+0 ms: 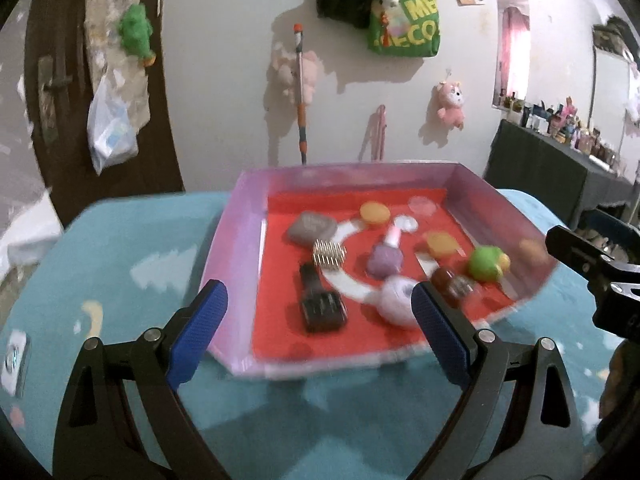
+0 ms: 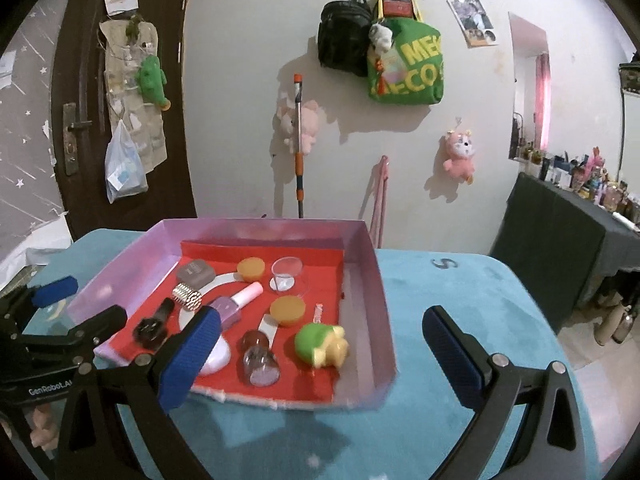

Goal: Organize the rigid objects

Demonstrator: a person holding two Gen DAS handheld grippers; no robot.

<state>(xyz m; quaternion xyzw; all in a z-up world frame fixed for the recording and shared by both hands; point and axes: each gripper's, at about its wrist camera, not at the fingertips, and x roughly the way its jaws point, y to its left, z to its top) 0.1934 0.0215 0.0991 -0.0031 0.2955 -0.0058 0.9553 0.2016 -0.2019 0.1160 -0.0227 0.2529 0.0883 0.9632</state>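
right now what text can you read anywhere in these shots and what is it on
"MEC" over "ECO", cut off: green bag on the wall.
"GenRobot.A", cut off: left claw body.
"S" or "5": teal table cover.
Red print on a small strip in the pink tray: too blurred.
Wall photos: too small.

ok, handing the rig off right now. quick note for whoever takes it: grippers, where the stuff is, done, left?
Left gripper: open, empty, at the near edge of the pink tray.
Right gripper: open, empty, over the tray's near right corner.
Everything visible is loose in the tray on the teal table: grey case, metal watch band, black watch, purple nail polish bottle, two orange discs, clear cup, brown-capped jar, green toy, white piece.
Done: nothing looks sorted or picked out.
Left: all of the organizing; start with a near item, probably.
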